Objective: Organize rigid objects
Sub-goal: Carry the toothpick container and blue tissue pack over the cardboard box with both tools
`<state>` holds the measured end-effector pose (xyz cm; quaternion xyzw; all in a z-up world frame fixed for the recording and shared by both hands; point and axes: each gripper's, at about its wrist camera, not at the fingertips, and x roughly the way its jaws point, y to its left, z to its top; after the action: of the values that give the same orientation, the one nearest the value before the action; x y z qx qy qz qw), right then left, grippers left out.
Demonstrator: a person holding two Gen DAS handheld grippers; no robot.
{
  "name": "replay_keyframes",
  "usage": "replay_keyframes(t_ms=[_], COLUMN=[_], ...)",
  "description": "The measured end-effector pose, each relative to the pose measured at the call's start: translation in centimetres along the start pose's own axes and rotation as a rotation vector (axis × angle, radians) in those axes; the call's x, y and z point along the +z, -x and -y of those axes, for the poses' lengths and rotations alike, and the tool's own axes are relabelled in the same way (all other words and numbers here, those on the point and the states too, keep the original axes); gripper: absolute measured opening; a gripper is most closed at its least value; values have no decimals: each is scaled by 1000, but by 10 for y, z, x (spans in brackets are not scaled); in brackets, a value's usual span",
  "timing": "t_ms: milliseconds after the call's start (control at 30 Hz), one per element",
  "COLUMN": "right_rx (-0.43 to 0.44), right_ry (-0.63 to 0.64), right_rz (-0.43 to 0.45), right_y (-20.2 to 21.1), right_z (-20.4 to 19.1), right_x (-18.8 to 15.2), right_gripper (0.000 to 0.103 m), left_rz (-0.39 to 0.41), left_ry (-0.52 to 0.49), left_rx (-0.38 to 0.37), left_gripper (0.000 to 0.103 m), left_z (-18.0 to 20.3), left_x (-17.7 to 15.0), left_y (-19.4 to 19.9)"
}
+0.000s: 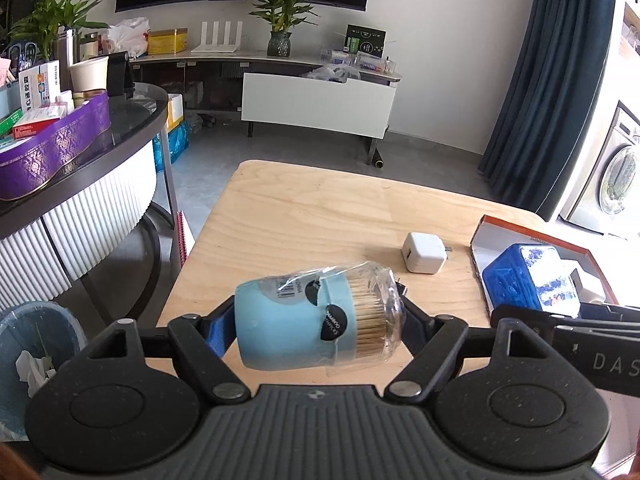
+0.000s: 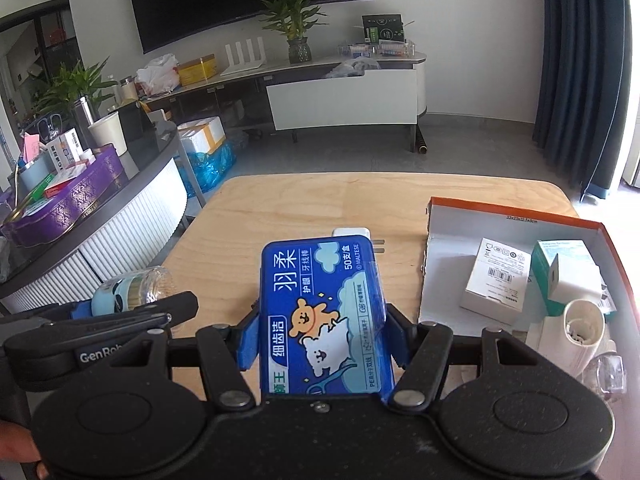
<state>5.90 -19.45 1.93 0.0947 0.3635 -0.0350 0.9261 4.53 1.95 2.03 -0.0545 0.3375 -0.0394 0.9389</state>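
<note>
A toothpick jar [image 1: 316, 316] (lying sideways, still in clear wrap) is clamped by the left gripper [image 1: 316, 330] above the wooden table [image 1: 304, 208]. A white charger [image 1: 424, 252] is seen on the table beyond. A blue floss box [image 2: 322, 316] is gripped by the right gripper [image 2: 320, 338], beside the orange-rimmed tray [image 2: 516, 220].

White walls, grey floor [image 1: 304, 148] — dark curtain [image 1: 532, 80].

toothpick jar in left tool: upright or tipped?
Tipped. The toothpick jar lies sideways in the left tool, clear lid toward the white charger, toothpick tips showing.
</note>
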Motion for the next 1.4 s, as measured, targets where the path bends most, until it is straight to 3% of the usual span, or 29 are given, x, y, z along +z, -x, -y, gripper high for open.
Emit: replay_keyframes(t_ms=[667, 1400], right_rx=[-4, -10], right_ry=[-41, -72], right_rz=[68, 108], right_y=[54, 87], right_z=[14, 30], right_x=[-26, -44], right_gripper=[74, 74], left_rz=[32, 65], left_ry=[-47, -75], left_rx=[-30, -61], left_gripper=[81, 81], left_z=[22, 46], left_x=[-16, -28], left_y=[34, 57])
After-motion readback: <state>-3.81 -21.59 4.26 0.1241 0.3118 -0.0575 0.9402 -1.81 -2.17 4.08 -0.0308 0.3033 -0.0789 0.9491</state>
